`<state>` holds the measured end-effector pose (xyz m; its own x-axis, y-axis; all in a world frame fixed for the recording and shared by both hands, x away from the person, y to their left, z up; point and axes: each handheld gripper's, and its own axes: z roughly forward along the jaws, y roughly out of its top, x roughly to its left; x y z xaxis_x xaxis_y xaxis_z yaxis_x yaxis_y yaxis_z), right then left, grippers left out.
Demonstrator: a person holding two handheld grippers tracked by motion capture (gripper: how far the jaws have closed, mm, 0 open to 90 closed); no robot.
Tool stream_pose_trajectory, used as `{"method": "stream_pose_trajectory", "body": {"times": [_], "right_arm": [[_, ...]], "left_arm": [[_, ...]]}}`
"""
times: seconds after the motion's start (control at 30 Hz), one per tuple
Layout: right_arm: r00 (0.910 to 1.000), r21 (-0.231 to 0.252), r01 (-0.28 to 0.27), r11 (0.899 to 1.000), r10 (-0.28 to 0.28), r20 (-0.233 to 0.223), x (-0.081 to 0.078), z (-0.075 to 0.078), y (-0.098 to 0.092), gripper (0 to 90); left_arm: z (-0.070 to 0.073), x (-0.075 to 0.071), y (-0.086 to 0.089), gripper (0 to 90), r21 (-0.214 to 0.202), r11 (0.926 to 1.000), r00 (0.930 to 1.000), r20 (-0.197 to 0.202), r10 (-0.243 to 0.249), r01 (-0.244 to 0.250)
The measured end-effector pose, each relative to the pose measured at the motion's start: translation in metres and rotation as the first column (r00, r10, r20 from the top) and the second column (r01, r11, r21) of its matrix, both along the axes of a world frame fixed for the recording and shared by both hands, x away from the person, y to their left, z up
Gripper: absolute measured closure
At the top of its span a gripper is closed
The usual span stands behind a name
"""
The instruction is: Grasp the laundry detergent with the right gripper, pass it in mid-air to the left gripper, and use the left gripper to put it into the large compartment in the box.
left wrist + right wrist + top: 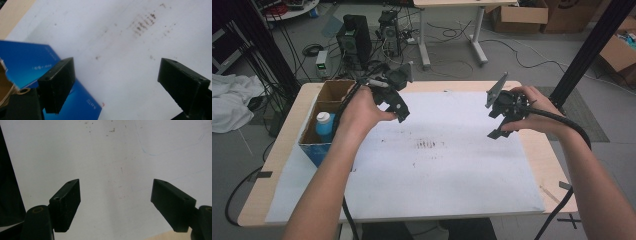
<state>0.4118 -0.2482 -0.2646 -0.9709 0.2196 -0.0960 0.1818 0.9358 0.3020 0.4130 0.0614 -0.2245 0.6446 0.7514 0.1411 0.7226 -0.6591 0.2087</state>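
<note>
Forearms enter from the near edge; left gripper (398, 102) and right gripper (502, 120) both spread wide, nothing between the jaws, over a stained white sheet (437, 165) on the table (254, 200). Box (319, 130), blue outside, at the sheet's left edge, just beside the left gripper, with a bottle (324, 125) standing inside.
</note>
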Motion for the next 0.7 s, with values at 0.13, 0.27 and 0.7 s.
{"method": "stream_pose_trajectory", "body": {"times": [0.13, 0.27, 0.7], "right_arm": [[1.0000, -0.004, 0.002, 1.000, -0.002, -0.002, 0.000, -0.001, 0.000, 23.8], [1.0000, -0.006, 0.002, 1.000, -0.002, 0.002, 0.000, 0.000, -0.001, 23.7], [1.0000, -0.007, 0.005, 1.000, -0.005, -0.005, 0.000, -0.002, -0.003, 23.8]], "left_arm": [[-0.006, 0.004, -0.012, 15.3, 0.002, 0.9997, 0.9997, -0.011, -0.023, 0.023], [-0.009, 0.006, -0.018, 15.3, 0.000, 0.9994, 0.9993, -0.015, -0.035, 0.035], [-0.012, 0.009, -0.023, 15.4, 0.008, 0.9992, 0.9990, -0.020, -0.040, 0.040]]}}
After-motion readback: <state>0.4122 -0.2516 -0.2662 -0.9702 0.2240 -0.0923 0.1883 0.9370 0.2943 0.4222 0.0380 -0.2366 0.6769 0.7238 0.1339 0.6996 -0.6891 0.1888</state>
